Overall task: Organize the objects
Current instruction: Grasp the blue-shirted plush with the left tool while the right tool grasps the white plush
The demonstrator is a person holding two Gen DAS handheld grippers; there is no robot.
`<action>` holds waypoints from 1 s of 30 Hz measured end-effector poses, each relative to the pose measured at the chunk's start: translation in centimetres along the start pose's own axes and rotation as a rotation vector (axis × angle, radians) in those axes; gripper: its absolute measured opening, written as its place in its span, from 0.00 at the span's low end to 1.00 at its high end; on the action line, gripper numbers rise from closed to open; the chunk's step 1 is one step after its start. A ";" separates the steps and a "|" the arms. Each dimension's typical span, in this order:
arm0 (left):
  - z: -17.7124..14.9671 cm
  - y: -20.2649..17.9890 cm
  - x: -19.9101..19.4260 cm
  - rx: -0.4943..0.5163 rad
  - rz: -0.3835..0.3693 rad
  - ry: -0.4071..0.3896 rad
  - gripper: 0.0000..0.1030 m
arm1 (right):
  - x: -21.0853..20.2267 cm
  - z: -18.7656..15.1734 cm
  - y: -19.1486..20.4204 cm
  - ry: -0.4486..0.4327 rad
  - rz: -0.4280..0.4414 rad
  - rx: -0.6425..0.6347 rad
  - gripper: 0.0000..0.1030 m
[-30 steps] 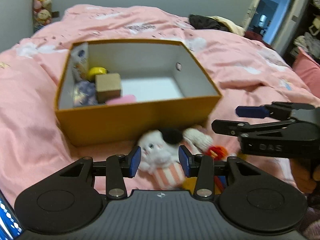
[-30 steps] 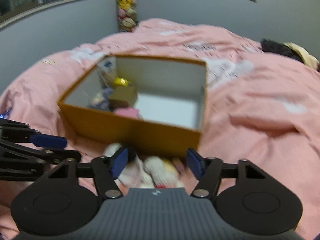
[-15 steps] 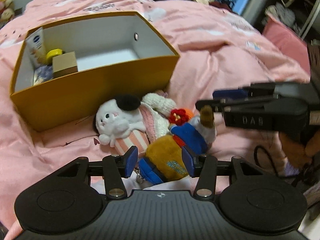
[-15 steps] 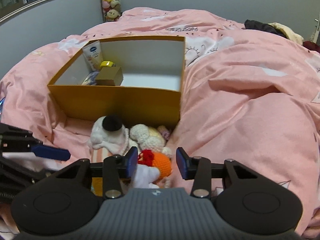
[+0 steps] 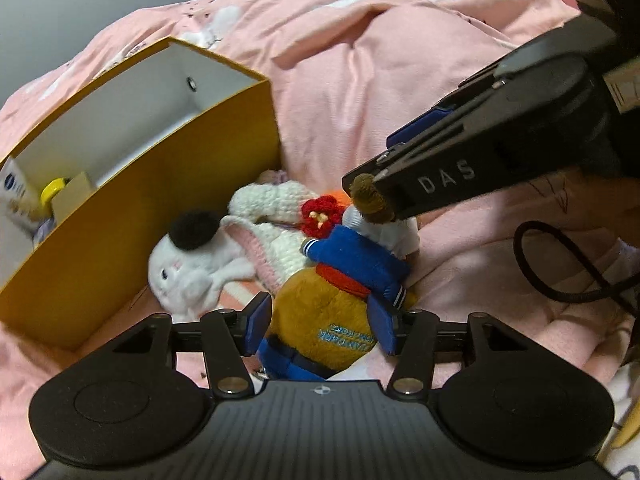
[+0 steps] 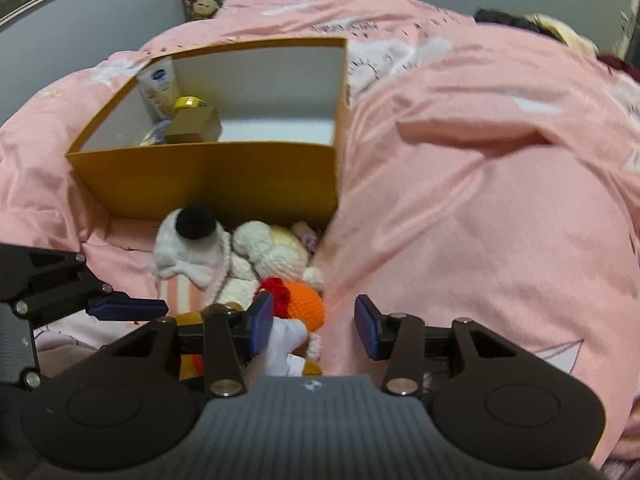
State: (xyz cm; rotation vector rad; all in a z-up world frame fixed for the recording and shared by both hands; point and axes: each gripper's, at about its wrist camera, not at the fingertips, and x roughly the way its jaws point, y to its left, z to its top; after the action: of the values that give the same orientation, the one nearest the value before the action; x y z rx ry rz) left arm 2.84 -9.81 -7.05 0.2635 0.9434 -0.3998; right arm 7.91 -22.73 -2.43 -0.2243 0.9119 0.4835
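On the pink bed [image 5: 420, 80], plush toys lie against the yellow box [image 5: 168, 208]. The left tongs [image 5: 320, 326], jaws just widened, straddle the mustard plush toy [image 5: 324, 320] without pressing. The right tongs [image 6: 314, 326] gape over the orange crochet doll [image 6: 306, 306], gripping nothing.

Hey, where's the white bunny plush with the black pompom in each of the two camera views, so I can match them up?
Left wrist view: the white bunny plush lies left of centre, against the orange box's outer wall, just beyond the left gripper.
Right wrist view: it lies lower left of centre, before the box's near wall.
Shared landmark: the orange box.
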 end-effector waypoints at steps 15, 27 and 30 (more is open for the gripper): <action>0.9 -0.6 2.4 0.112 -0.050 0.092 0.66 | 1.5 0.5 0.2 0.049 -0.001 -0.002 0.47; 0.4 0.3 3.5 0.020 -0.083 0.090 0.65 | 1.5 0.6 0.4 0.050 -0.009 0.003 0.47; -0.1 1.1 2.3 -0.039 -0.085 0.071 0.63 | 1.0 0.7 0.3 0.031 0.003 0.014 0.47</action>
State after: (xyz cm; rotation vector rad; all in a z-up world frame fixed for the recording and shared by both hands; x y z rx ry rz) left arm 4.49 -9.33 -8.95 0.2037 1.0331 -0.4517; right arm 8.83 -21.89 -2.82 -0.2180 0.9453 0.4775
